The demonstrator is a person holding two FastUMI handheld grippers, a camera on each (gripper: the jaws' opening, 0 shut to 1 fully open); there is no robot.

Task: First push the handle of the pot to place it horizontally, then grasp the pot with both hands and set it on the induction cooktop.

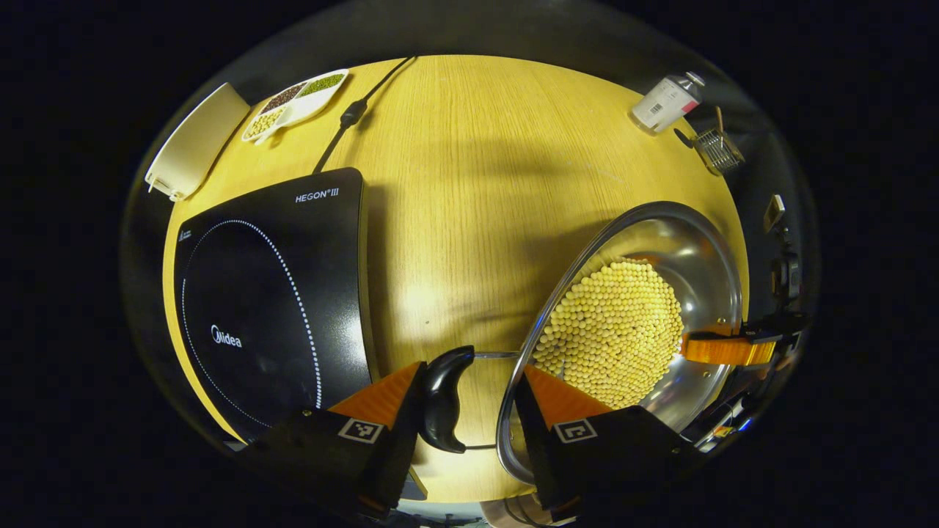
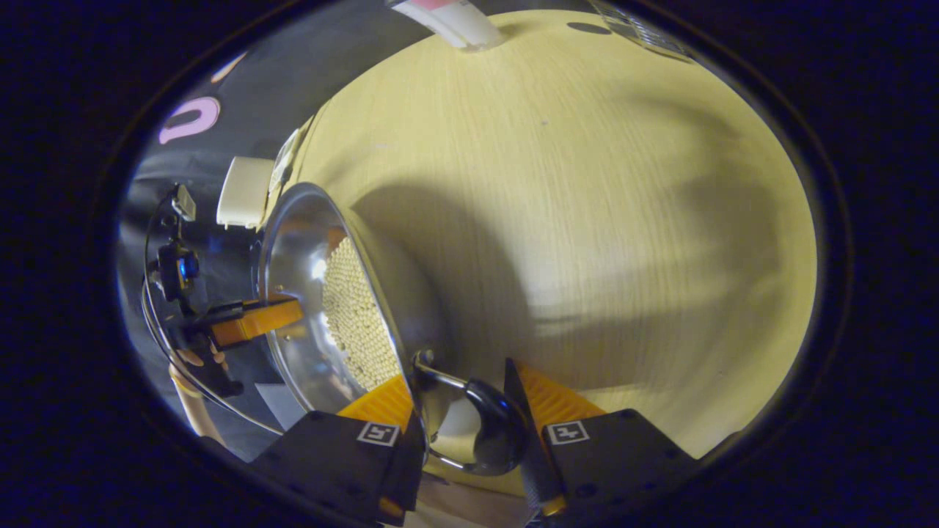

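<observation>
A steel pot (image 1: 689, 249) holding yellow soybeans (image 1: 616, 330) sits to the right of the black induction cooktop (image 1: 271, 293) on the wooden table (image 1: 469, 183). My left gripper (image 1: 469, 392) is shut on the pot's near black side handle (image 1: 445, 396), one finger outside the handle, the other just inside the rim. In the right gripper view, my right gripper (image 2: 462, 411) clamps the opposite black handle (image 2: 495, 429) and the pot (image 2: 301, 242) rim the same way. Each gripper appears across the pot from the other: the right gripper (image 1: 726, 348) and the left gripper (image 2: 257, 319).
At the table's far left lie a white divided dish of beans (image 1: 297, 103) and a cream flat object (image 1: 194, 139). The cooktop's cable (image 1: 352, 114) runs to the back edge. A bottle (image 1: 666, 103) and a small wire basket (image 1: 717, 149) stand at the far right.
</observation>
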